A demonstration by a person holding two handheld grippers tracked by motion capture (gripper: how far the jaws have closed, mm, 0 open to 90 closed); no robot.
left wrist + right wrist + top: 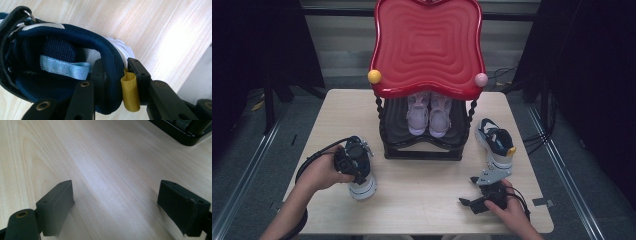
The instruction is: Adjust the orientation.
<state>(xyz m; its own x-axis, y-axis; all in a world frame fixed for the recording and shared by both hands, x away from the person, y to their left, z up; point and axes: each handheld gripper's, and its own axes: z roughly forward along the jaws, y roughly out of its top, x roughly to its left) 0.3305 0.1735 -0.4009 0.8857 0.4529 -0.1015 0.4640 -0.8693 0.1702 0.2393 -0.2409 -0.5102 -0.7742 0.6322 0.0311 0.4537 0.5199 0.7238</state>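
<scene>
From the high view, we see the left gripper (356, 162) down on the heel end of a navy and white sneaker (361, 186) that stands on the near left part of the wooden table (422, 200), its toe pointing toward us. Its mate, a second sneaker (496, 142), lies on the right side of the table, just beyond the right gripper (484, 192), with its long axis running away from us toward the black base of the red-topped shoe rack (427, 150). A pair of pink shoes (428, 115) already stands on the rack's lower shelf. The left hand (319, 172) is plainly the nearer one to the first sneaker; the rack lies up and to the right of it.

In the left gripper view, we look into the shoe's opening. One jaw sits inside against the padded navy collar (110, 65), the other outside by the yellow heel loop (130, 92), so the gripper pinches the heel wall. A light blue inner loop (65, 68) lies within the shoe.

In the right gripper view, our jaws stand wide apart over bare table, holding nothing, with a corner of the rack's base at the top right.
</scene>
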